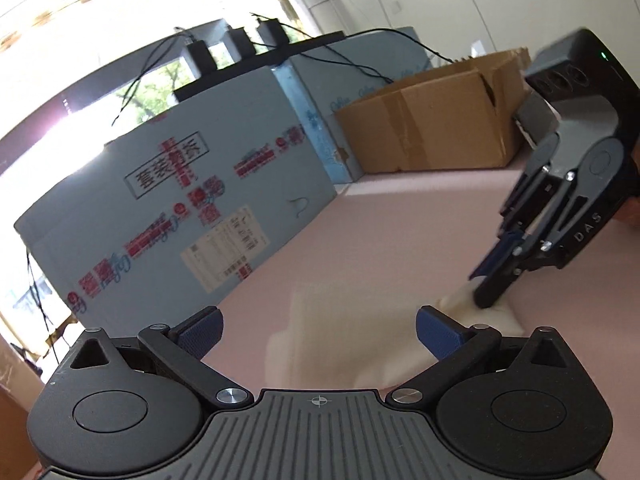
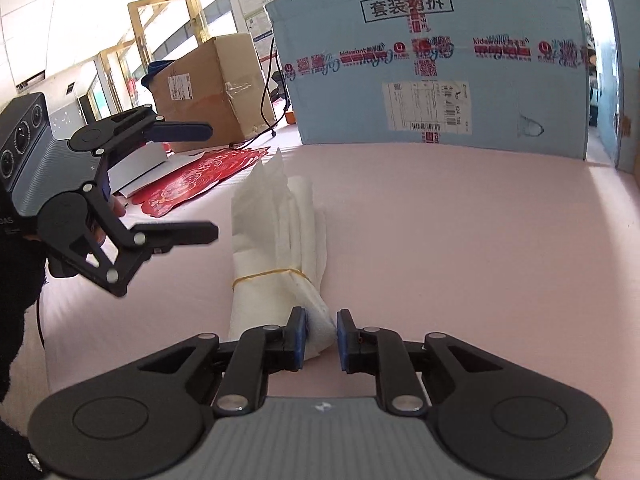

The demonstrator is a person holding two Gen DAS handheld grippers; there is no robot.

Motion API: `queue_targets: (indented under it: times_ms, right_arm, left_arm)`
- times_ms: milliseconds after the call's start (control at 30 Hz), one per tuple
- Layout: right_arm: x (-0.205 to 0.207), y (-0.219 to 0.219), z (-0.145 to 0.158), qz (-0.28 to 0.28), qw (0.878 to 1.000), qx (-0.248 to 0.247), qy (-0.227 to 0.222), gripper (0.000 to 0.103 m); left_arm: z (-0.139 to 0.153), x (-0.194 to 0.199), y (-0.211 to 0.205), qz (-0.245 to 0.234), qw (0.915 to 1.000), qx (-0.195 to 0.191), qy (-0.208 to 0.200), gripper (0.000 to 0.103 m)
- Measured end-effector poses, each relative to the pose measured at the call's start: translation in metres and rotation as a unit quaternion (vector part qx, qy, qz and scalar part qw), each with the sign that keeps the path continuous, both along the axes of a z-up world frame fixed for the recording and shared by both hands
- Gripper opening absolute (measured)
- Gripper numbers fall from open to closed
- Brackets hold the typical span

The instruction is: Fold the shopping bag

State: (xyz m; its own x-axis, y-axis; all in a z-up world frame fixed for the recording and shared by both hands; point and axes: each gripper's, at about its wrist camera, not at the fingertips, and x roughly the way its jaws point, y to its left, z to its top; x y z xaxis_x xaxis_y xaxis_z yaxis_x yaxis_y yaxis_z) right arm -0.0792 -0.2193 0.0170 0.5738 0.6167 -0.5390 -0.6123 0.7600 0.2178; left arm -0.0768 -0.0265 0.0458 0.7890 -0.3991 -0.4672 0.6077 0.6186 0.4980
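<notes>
The white shopping bag (image 2: 276, 240) lies folded into a long narrow bundle on the pink table (image 2: 480, 240), with a yellow rubber band (image 2: 272, 274) around it. My right gripper (image 2: 321, 336) has its blue pads close around the near end of the bundle and is shut on it. In the left wrist view, the right gripper (image 1: 486, 294) pinches the raised tip of the bag (image 1: 340, 352). My left gripper (image 1: 318, 332) is wide open and holds nothing. In the right wrist view, the left gripper (image 2: 212, 182) hovers just left of the bag's far half, apart from it.
A large blue carton (image 2: 432, 60) stands along the table's far edge. A brown cardboard box (image 2: 208, 88) sits at the back left in the right wrist view, and red paper cut-outs (image 2: 188, 184) lie before it. A black-sleeved arm holds the left gripper.
</notes>
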Motion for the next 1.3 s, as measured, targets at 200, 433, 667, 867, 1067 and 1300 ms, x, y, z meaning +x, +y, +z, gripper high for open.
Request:
queue_targets:
  times_ms: [200, 433, 667, 867, 1067, 1300]
  right_arm:
    - [-0.031, 0.028, 0.002, 0.039, 0.986, -0.103, -0.122, 0.017]
    - [-0.071, 0.065, -0.013, 0.133, 0.931, -0.231, -0.248, 0.016]
    - [-0.058, 0.054, 0.001, 0.121, 0.946, -0.199, -0.225, 0.019]
    - [-0.054, 0.062, -0.002, 0.163, 0.935, -0.226, -0.218, 0.017]
    - [-0.061, 0.065, -0.008, 0.2, 0.908, -0.265, -0.256, 0.016]
    - [-0.057, 0.037, 0.002, 0.175, 0.933, -0.209, -0.234, 0.028]
  left_arm:
    - [-0.023, 0.021, -0.024, 0.052, 0.9976, 0.046, -0.009, 0.103]
    - [-0.015, 0.049, -0.021, 0.06, 0.998, -0.008, 0.016, 0.103]
    - [-0.03, 0.059, -0.018, 0.072, 0.9965, -0.007, 0.042, 0.103]
    - [-0.013, 0.067, -0.018, 0.054, 0.9933, -0.077, 0.067, 0.103]
    - [-0.015, 0.118, -0.033, 0.104, 0.9872, -0.088, 0.083, 0.103]
    - [-0.039, 0.112, -0.018, 0.079, 0.9879, -0.078, 0.108, 0.103]
